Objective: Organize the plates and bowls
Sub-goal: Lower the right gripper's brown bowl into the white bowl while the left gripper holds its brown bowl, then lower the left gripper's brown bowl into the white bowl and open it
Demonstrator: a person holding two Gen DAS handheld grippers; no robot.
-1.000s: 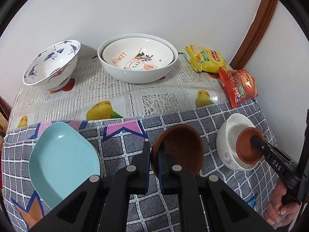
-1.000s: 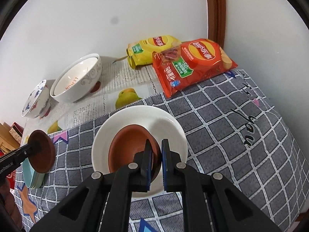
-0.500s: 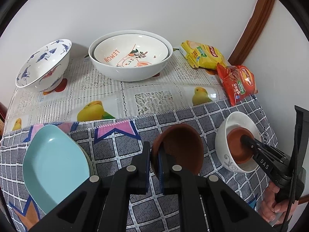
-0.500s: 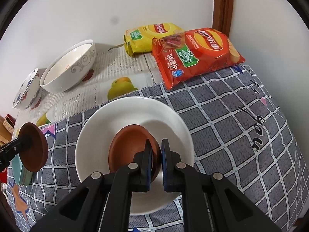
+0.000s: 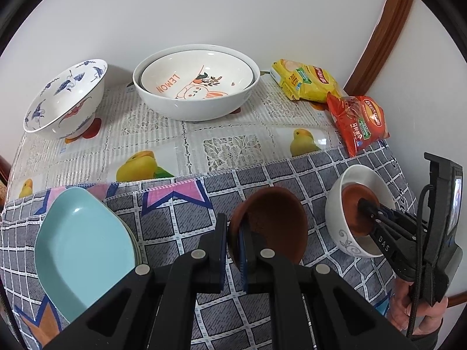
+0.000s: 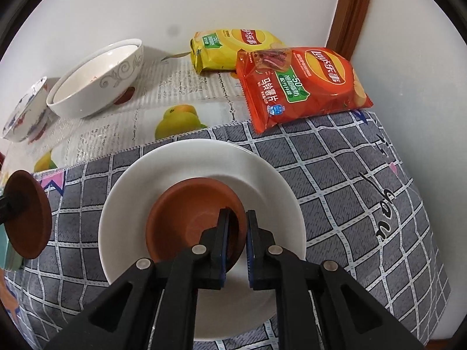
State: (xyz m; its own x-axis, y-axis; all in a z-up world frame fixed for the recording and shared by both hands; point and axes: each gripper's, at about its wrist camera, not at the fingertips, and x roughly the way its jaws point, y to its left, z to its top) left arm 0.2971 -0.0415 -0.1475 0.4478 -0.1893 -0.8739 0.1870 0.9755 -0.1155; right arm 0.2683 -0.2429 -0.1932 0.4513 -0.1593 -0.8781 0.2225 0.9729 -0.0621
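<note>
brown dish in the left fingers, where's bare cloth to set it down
The brown dish has open checked cloth just beneath and left of it, between the blue plate and the white bowl. The fruit-print cloth in front of the lemon bowl is bare too. The far right corner is crowded by the snack bags.

My left cam looks down from farther back; my right sits close over the white bowl (image 6: 201, 163), which shows at 3 o'clock (image 5: 360, 175) in the left view.

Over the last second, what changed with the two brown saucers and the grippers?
The right gripper lowered its brown saucer into the white bowl and has started opening, still straddling the rim. The left gripper stays shut on the other brown saucer, held off the table.
</note>
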